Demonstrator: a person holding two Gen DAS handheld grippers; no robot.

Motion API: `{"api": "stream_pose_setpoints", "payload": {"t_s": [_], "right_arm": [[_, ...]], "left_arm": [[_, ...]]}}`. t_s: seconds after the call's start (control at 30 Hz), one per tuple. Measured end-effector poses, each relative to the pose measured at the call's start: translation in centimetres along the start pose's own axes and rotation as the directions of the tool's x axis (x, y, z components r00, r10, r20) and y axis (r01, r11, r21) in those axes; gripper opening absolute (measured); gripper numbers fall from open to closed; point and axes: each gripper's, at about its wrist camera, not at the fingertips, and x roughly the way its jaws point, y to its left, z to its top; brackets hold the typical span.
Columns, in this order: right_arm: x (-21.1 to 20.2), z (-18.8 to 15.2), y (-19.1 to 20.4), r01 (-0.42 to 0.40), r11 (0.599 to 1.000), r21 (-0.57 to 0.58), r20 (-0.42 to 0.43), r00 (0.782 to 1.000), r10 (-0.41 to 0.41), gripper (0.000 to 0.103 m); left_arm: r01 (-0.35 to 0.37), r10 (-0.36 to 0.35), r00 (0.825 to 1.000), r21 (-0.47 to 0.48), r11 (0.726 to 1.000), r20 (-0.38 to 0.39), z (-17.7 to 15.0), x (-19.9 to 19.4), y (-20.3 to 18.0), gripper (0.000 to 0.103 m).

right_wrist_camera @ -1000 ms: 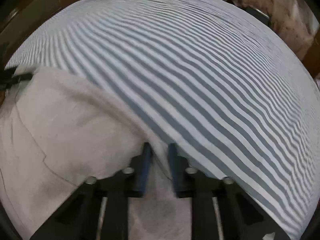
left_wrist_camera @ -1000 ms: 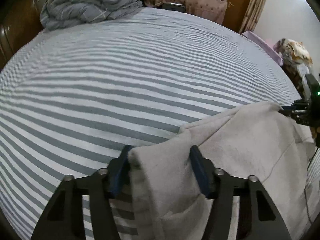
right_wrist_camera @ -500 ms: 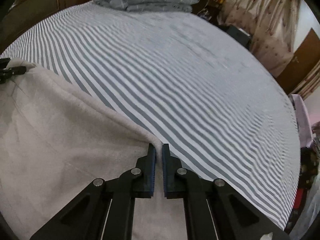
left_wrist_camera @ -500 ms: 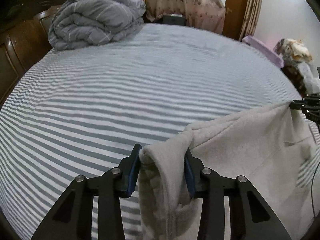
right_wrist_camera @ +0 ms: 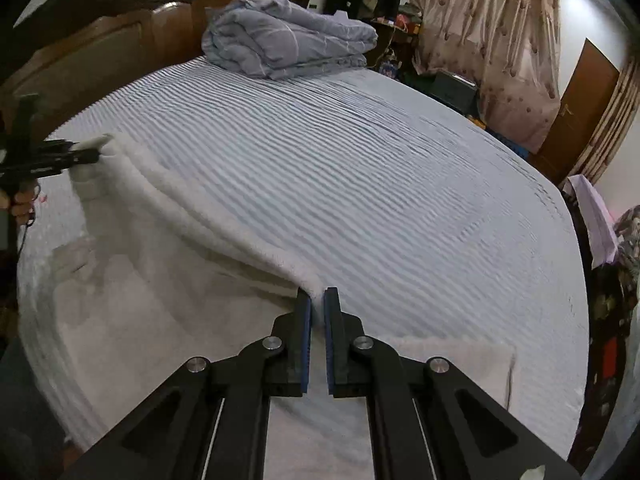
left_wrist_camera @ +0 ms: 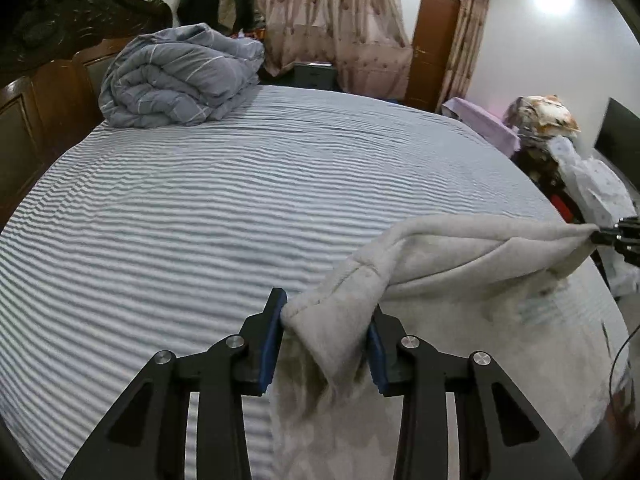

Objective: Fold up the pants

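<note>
Left gripper (left_wrist_camera: 326, 334) clenches fleece pants (left_wrist_camera: 460, 276) corner; right gripper (right_wrist_camera: 317, 334) pinches opposite corner; edge spans 9–3 o'clock.

Both cameras sit low, just behind their own fingers, looking along them across the striped bed (left_wrist_camera: 240, 200) toward the folded duvet (left_wrist_camera: 180, 80) at the headboard. The left wrist view stands left of the right one and faces the duvet more squarely. They share the bed (right_wrist_camera: 400, 200), the duvet (right_wrist_camera: 288, 44), curtain, door, and each catches the other's fingers at its edge.
</note>
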Motion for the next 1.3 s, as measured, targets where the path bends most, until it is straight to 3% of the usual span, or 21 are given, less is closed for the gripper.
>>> {"api": "stream_pose_setpoints", "payload": {"t_s": [0.23,0.33,0.4,0.53,0.6,0.73,0.83,0.93,1.1,1.17,1.23,1.3], "right_arm": [[-3.5,-9.9,5.7,-0.097,0.994,0.059,-0.061,0.993,0.101,0.004],[-1.2,-14.4,7.7,-0.108,0.991,0.076,-0.151,0.981,0.119,0.004],[0.6,-16.3,8.4,-0.1,0.992,0.078,-0.195,0.974,0.114,0.004],[3.4,-18.2,10.5,-0.074,0.997,0.032,-0.239,0.968,0.079,0.005],[3.6,-18.0,10.8,-0.062,0.998,0.032,-0.23,0.971,0.068,0.005],[3.6,-18.0,10.6,-0.052,0.998,0.034,-0.214,0.975,0.058,0.005],[3.8,-18.2,10.9,-0.042,0.998,0.036,-0.213,0.976,0.049,0.005],[3.7,-18.3,11.0,-0.034,0.998,0.052,-0.207,0.977,0.044,0.006],[3.7,-18.5,11.3,-0.026,0.998,0.056,-0.204,0.978,0.037,0.006],[4.1,-18.5,11.3,-0.029,0.997,0.066,-0.212,0.976,0.042,0.008],[4.4,-18.5,11.2,-0.024,0.996,0.083,-0.217,0.975,0.042,0.011],[4.5,-18.6,10.7,-0.031,0.992,0.12,-0.23,0.972,0.058,0.017]], "left_arm": [[0.029,-0.028,0.998,0.007,1.0,-0.061,-7.2,-4.1,-0.9,0.036],[0.051,-0.053,0.99,-0.016,0.999,-0.131,-10.4,-4.4,-1.1,0.035],[0.019,-0.026,0.982,-0.036,0.999,-0.188,-12.1,-4.3,-0.7,0.035],[-0.008,-0.037,0.959,-0.159,0.987,-0.282,-14.8,-4.7,1.1,0.036],[0.031,-0.11,0.952,-0.269,0.963,-0.286,-16.2,-5.8,2.0,0.037],[0.083,-0.19,0.958,-0.426,0.901,-0.217,-17.7,-7.7,2.7,0.063],[0.121,-0.244,0.952,-0.504,0.855,-0.185,-18.0,-7.5,2.2,0.068],[0.11,-0.267,0.942,-0.568,0.816,-0.201,-18.0,-6.0,1.7,0.068],[0.076,-0.228,0.962,-0.649,0.757,-0.154,-17.3,-4.2,2.0,0.068],[0.051,-0.185,0.973,-0.652,0.756,-0.139,-16.8,-4.0,1.7,0.063],[-0.014,-0.108,0.981,-0.611,0.792,-0.164,-16.1,-3.8,1.1,0.045],[-0.061,-0.053,0.982,-0.568,0.821,-0.183,-15.8,-3.6,0.2,0.04]]}}
